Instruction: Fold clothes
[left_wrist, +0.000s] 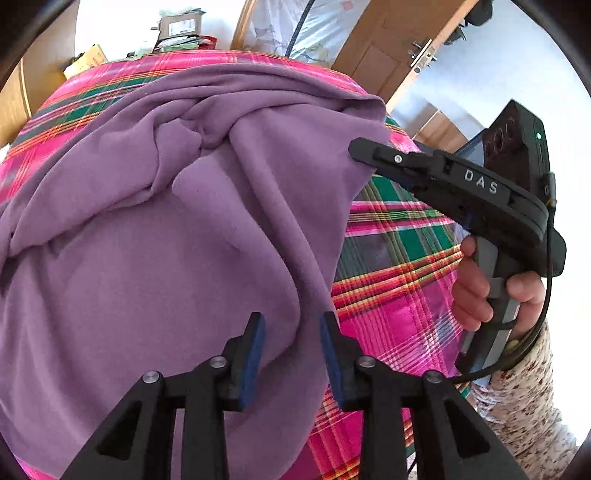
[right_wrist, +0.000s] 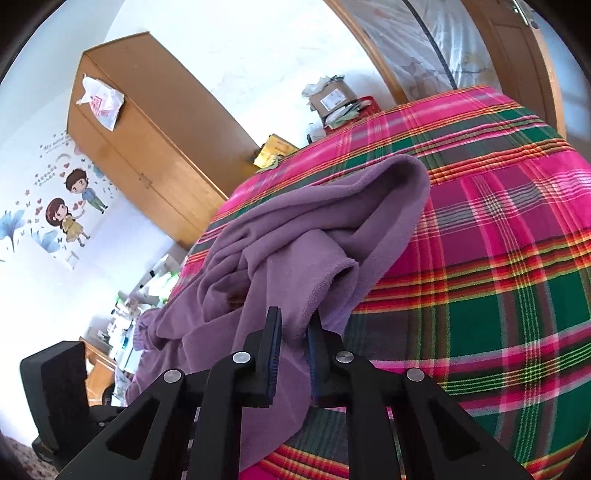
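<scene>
A purple fleece garment (left_wrist: 177, 229) lies rumpled on a bed with a pink and green plaid cover (left_wrist: 399, 295). My left gripper (left_wrist: 291, 325) hangs open just above the garment's near edge, with cloth between and under its fingers but not pinched. My right gripper (right_wrist: 295, 332) is shut on a fold of the purple garment (right_wrist: 288, 236) and holds it lifted. In the left wrist view the right gripper (left_wrist: 360, 149) reaches in from the right, its tip at the garment's right edge.
A wooden wardrobe (right_wrist: 147, 147) stands beyond the bed at left. Cardboard boxes and packets (right_wrist: 332, 99) sit at the bed's far edge. A wooden door (left_wrist: 399, 48) is at the back right. The plaid cover (right_wrist: 498, 258) lies bare to the right of the garment.
</scene>
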